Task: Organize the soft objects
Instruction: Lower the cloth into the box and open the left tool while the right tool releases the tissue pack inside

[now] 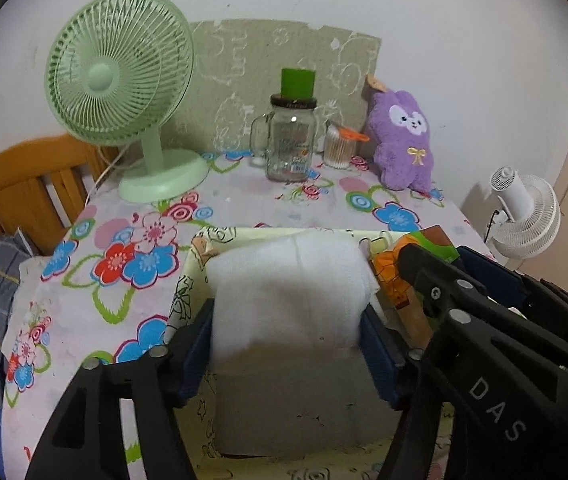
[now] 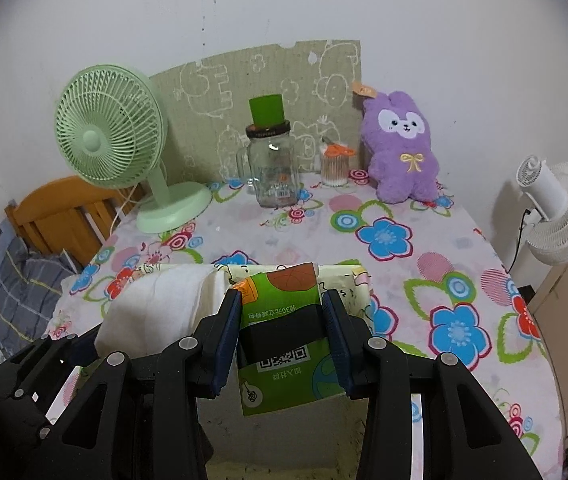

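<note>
1. Foam is what the left gripper (image 1: pixel 288 344) straddles: a white foam sheet bundle (image 1: pixel 290 280), folded soft. Its blue pads (image 1: pixel 193 356) flank the bundle's two sides, and whether they press on it I cannot tell.
2. That bundle sits in the near, left part of a cream fabric bin with cartoon print (image 1: pixel 187 292), at the front of the flowered tablecloth (image 1: pixel 131 248).
3. The right gripper (image 2: pixel 281 320) is clamped on a green tissue pack (image 2: pixel 284 320), pads squeezing its two long sides; the pack hangs over the bin's right part, beside the foam.
4. Handling, as I judge it: both are light and squashy. The foam will spring back and can slide out of a slack hold, so take it across the middle of the fold, not at a loose edge.
5. The pack's plastic wrap looks slick and it dents under pressure; a grip across its narrow width near the centre, as now, should keep it from tilting.
6. A purple plush rabbit (image 2: pixel 402 152) stands upright at the back, against the wall, well apart from the bin; it would be gripped best around the body.
7. Beside it stands a glass jar (image 2: pixel 273 176), fragile, with a green desk fan (image 2: pixel 111 136) further left; reaches for the plush should skirt the jar.
</note>
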The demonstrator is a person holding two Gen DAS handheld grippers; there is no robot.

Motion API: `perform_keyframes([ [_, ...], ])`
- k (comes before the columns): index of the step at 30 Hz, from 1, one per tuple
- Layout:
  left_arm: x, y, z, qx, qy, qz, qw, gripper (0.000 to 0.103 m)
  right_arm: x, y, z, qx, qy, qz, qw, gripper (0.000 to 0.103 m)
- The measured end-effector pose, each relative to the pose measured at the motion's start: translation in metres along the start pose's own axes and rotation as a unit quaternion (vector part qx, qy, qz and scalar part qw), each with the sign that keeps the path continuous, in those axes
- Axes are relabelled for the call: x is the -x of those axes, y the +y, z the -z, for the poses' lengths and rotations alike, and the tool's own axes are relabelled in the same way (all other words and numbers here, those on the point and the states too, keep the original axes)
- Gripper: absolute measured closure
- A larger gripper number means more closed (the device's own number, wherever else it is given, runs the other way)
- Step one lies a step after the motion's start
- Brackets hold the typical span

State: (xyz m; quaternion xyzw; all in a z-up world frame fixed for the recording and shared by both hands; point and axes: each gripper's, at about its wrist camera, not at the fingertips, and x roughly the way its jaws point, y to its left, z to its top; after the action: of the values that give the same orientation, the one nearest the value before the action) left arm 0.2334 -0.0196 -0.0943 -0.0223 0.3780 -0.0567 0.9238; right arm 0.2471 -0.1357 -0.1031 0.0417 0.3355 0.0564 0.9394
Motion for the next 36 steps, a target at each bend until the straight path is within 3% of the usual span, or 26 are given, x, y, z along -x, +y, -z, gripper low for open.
perform_keyframes([
  [6,-0.005,-0.002,0.001,-0.006,0.001,0.005,1.0,0.014,-0.01,0.001,0.0,0.003,0.005,0.0,1.0,0.057],
  [10,-0.006,-0.005,0.001,-0.011,0.001,0.008,0.9999,0.011,-0.014,0.002,0.0,0.009,0.01,0.004,1.0,0.053],
  [14,-0.004,-0.006,0.001,-0.012,0.0,0.01,0.9999,0.008,-0.01,0.002,-0.001,0.01,0.002,0.019,1.0,0.017],
  [15,-0.003,-0.006,0.001,-0.013,-0.001,0.011,0.9999,0.008,-0.006,0.002,0.0,0.01,-0.005,0.027,1.0,0.013],
  [25,0.024,-0.017,0.001,-0.025,-0.025,-0.01,0.9993,0.007,0.019,-0.004,0.0,-0.002,-0.012,0.029,1.0,0.006],
  [36,0.061,-0.026,0.005,-0.031,-0.059,-0.017,0.9976,0.003,0.061,-0.005,0.001,0.005,-0.039,0.02,0.999,0.006],
])
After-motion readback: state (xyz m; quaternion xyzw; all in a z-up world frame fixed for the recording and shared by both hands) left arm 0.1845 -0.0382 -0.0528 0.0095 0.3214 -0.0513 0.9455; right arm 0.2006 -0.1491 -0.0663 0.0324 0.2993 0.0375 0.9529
